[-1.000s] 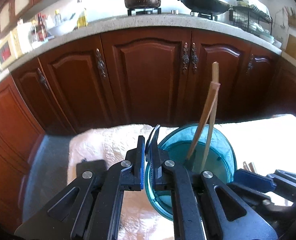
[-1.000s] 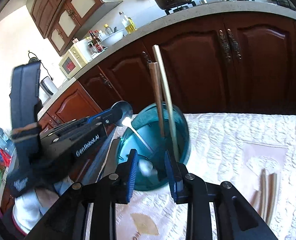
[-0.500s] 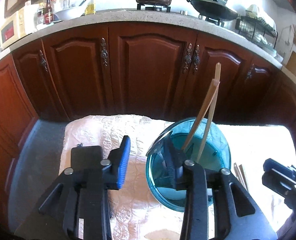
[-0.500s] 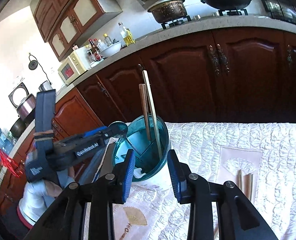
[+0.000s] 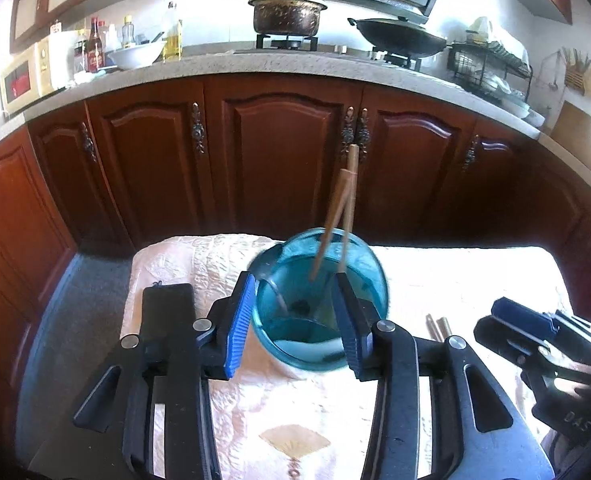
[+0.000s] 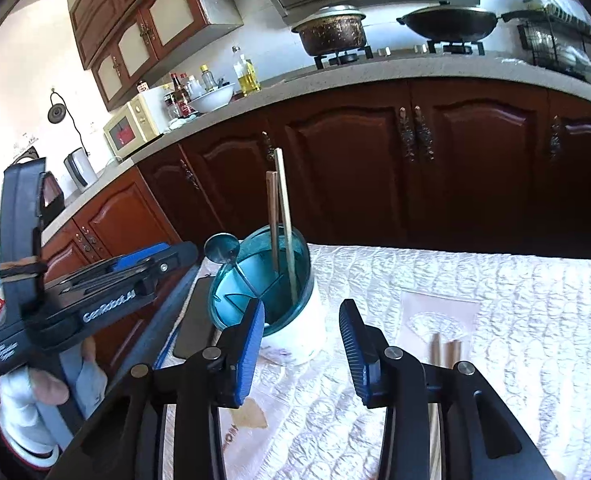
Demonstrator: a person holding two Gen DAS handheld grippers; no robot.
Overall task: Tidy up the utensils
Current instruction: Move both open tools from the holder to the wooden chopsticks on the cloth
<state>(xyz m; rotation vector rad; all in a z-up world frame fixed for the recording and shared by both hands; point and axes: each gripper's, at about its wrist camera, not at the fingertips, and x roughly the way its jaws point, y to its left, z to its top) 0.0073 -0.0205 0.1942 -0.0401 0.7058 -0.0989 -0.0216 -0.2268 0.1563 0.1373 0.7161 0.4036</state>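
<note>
My left gripper (image 5: 295,320) is opening and holds nothing. The blue-rimmed holder (image 5: 321,300) sits just past its tips, seen between them, but the pads do not press on it. My right gripper (image 6: 301,344) is opening too, and nothing is between its fingers. From my right gripper the holder (image 6: 263,288) is ahead and a bit to the left. Only this view shows its white side and the spoon (image 6: 223,250) leaning out. Two chopsticks (image 6: 281,220) stand up in it. Two more chopsticks (image 6: 443,354) lie on the white cloth (image 6: 515,320), close to my right gripper's right finger. My left view shows only their ends (image 5: 437,326).
</note>
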